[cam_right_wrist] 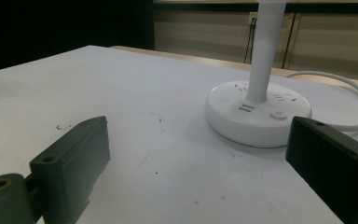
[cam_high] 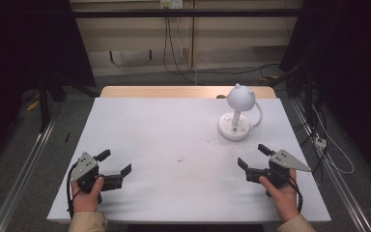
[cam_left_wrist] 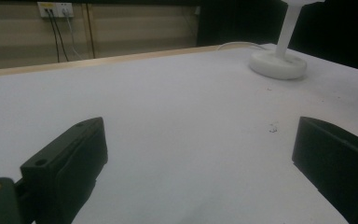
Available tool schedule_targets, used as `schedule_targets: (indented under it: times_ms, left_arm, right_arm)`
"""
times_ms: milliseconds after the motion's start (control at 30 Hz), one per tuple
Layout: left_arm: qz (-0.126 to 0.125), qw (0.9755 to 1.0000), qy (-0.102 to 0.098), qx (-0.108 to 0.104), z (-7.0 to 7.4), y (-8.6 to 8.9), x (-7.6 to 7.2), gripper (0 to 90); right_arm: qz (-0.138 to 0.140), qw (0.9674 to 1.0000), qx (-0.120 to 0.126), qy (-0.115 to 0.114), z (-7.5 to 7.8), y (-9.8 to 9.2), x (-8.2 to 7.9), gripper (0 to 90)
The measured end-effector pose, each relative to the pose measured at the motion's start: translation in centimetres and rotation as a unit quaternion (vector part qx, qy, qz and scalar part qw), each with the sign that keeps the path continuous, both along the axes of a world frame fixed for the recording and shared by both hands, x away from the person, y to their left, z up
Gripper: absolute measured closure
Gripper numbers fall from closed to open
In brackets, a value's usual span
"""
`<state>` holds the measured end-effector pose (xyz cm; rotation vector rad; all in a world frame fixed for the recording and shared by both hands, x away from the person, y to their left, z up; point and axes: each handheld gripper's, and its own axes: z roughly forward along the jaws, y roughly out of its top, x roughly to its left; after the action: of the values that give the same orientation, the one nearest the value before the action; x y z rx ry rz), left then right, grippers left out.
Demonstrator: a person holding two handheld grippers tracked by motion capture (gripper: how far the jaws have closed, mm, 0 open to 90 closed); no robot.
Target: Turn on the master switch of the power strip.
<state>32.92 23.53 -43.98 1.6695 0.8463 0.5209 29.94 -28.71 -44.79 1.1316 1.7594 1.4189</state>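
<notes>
While both grippers rested low near the table's [cam_high: 140, 121] six-o'clock edge, the white desk lamp [cam_high: 236, 116] stood upright toward two o'clock, nearest the right gripper [cam_high: 254, 156] and well apart from the left gripper [cam_high: 116, 163]. Both sets of jaws were spread wide with nothing between them.

The likeliest mishap, as I judged it, was tipping: the lamp carried a rounded head [cam_high: 241, 97] on a slim stem [cam_right_wrist: 264, 46], so a push high on the stem or head could rock it off its base. A jaw tip could also press the round button [cam_right_wrist: 278, 114] or the small sockets on the base by accident. The white cord [cam_right_wrist: 349, 88] curled off behind the base, at about one o'clock from it, and could snag or drag if the lamp were shifted.

The lamp was all white and smooth, with a thick round base [cam_right_wrist: 256, 121] lying flat on the table and a dome-like head bearing two small ear-like bumps on top.
</notes>
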Motion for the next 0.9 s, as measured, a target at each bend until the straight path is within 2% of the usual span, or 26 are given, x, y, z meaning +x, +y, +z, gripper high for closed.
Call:
schedule_targets:
  times_ms: [100, 200, 233, 300, 700, 900]
  left_arm:
    - [-0.001, 1.0000, 0.000, -0.002, 0.0, 0.0, 0.0, 3.0]
    - [-0.002, 1.0000, 0.000, -0.003, 0.0, -0.2, 0.0, 3.0]
    - [-0.005, 1.0000, 0.001, 0.002, 0.0, -0.2, 0.0, 3.0]
    - [-0.008, 1.0000, 0.002, 0.002, 0.0, -0.3, 0.0, 3.0]
    - [-0.009, 1.0000, 0.003, 0.000, 0.0, -0.4, 0.0, 3.0]
    - [-0.011, 0.9999, 0.002, -0.002, 0.0, -0.4, 0.0, 2.9]
  right_arm:
    - [-0.004, 0.9999, -0.012, 0.003, 0.2, -0.3, 0.5, 5.6]
    - [-0.014, 0.9998, -0.010, 0.004, 0.2, -0.5, 0.9, 5.3]
    - [-0.014, 0.9998, -0.010, 0.004, 0.2, -0.5, 0.9, 5.3]
    - [-0.017, 0.9998, -0.007, 0.012, 0.2, -0.8, 1.3, 5.5]
    - [-0.030, 0.9993, -0.016, 0.018, 0.4, -1.2, 2.7, 6.9]
    - [-0.034, 0.9989, -0.017, 0.029, 0.4, -1.4, 3.6, 7.5]
